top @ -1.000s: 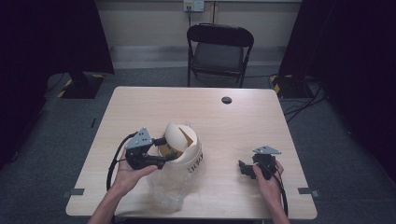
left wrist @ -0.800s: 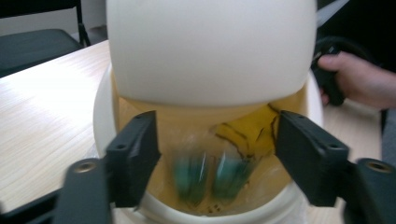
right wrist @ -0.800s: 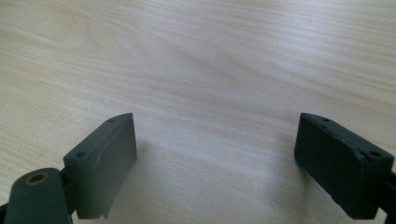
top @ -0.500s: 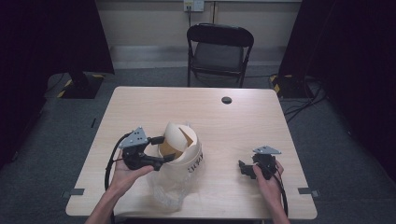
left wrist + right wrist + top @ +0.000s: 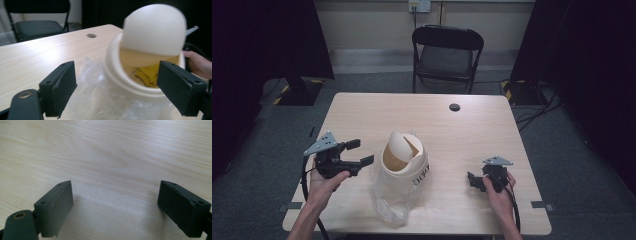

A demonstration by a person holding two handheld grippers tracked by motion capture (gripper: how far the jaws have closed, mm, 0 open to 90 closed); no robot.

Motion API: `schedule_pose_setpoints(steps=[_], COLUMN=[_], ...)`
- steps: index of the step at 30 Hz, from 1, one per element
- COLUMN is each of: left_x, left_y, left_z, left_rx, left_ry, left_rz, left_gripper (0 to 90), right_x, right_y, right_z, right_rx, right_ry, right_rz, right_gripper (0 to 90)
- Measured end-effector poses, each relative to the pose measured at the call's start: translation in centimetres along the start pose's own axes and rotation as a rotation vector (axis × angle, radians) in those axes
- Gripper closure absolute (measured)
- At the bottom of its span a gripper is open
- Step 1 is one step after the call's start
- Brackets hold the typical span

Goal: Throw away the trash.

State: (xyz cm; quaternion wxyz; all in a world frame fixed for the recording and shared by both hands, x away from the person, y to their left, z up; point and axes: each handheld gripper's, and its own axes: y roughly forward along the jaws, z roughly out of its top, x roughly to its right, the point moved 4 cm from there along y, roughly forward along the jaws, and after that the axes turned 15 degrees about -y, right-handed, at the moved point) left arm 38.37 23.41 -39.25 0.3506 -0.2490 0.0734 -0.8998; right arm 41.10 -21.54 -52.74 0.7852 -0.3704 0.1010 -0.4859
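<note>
Small cream plastic swing-lid bin (image 5: 404, 160) stands upright just left of centre on the pale wood-grain worktop (image 5: 462, 130), near the person's edge. A clear plastic liner bag (image 5: 393, 200) hangs out from under its rim and spreads toward the near edge. The domed swing flap (image 5: 155, 30) is tipped, so the mouth is open; something yellow lies inside, too blurred to name.

Left gripper (image 5: 359, 152) sits just left of the bin, level, jaws pointing across at the rim. Jaws apart, nothing between them; they have just been opening. In the left gripper view the bin lies ahead and toward the right jaw, with the liner bag straight ahead and below. Not touching either, as far as the high view shows.

Right gripper (image 5: 473, 181) rests low on the worktop well to the right of the bin, jaws wide apart, bare wood between them in the right gripper view.

Judgement: the left hand is clearly the nearer of the 2. The bin's long axis is vertical, so a level approach from the left meets rim or flap side-on. The loose liner looks slippery and apt to crumple under the jaws.

Room: dark curtains on both sides, 1 black folding chair (image 5: 447, 55) beyond the far edge, grey carpet, cables on the floor, 1 round grommet hole (image 5: 455, 107) in the worktop.
</note>
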Motion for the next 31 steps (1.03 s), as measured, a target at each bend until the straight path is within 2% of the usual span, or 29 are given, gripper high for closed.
schedule_pose_setpoints(steps=[2,3,8,9,10,12,13,14,15,18,20,21,23,24,25,26,27,31], left_x=[-1.1,-1.1,-4.3,-4.3,-5.8,-6.3,-7.6,-7.6,-7.9,-9.0,-9.5,-10.0,-10.1,-10.0,-9.8,-9.8,-9.7,-9.7], left_y=[-0.7,-0.7,-1.6,-1.6,-1.9,-1.9,-1.9,-1.9,-1.8,-1.6,-1.3,-0.7,-0.5,-0.4,-0.2,-0.2,-0.1,-0.1], left_z=[-0.7,-0.7,-3.2,-3.2,-4.5,-5.0,-6.4,-6.4,-6.8,-8.3,-9.2,-10.4,-10.8,-11.0,-11.2,-11.2,-11.3,-11.3], left_rx=[-0.01,-0.01,-0.061,-0.061,-0.08,-0.091,-0.134,-0.134,-0.144,-0.202,-0.231,-0.279,-0.295,-0.301,-0.293,-0.293,-0.273,-0.274], left_ry=[-0.009,-0.009,-0.085,-0.085,-0.1,-0.108,-0.132,-0.132,-0.139,-0.117,-0.086,-0.084,-0.084,-0.069,-0.036,-0.036,-0.038,-0.047], left_rz=[0.038,0.038,0.165,0.165,0.223,0.237,0.28,0.28,0.299,0.372,0.403,0.436,0.44,0.448,0.468,0.468,0.476,0.479], left_gripper=[15.6,15.6,15.7,15.8,15.9,16.3,16.4,16.4,16.4,16.5,16.5,16.5,16.5,16.5,15.8,15.3,15.3,14.8], right_x=[0.0,0.0,0.0,0.0,0.0,0.0,0.0,0.0,0.0,0.0,0.0,0.0,0.0,0.0,0.0,0.0,0.0,0.0], right_y=[0.0,0.0,0.0,0.0,0.0,0.0,0.0,0.0,0.0,0.0,0.0,0.0,0.0,0.0,0.0,0.0,0.0,0.0], right_z=[0.0,0.0,0.0,0.0,0.0,0.0,0.0,0.0,0.0,0.0,0.0,0.0,0.0,0.0,0.0,0.0,0.0,0.0], right_rx=[0.0,0.0,0.0,0.0,0.0,0.0,0.0,0.0,0.0,0.0,0.0,0.0,0.0,0.0,0.0,0.0,0.0,0.0], right_ry=[0.0,0.0,0.0,0.0,0.0,0.0,0.0,0.0,0.0,0.0,0.0,0.0,0.0,0.0,0.0,0.0,0.0,0.0], right_rz=[0.0,0.0,0.0,0.0,0.0,0.0,0.0,0.0,0.0,0.0,0.0,0.0,0.0,0.0,0.0,0.0,0.0,-0.001], right_gripper=[12.0,12.0,12.0,12.0,12.0,12.0,12.0,12.0,12.0,12.0,12.0,12.0,12.0,12.0,12.0,12.0,12.0,12.0])
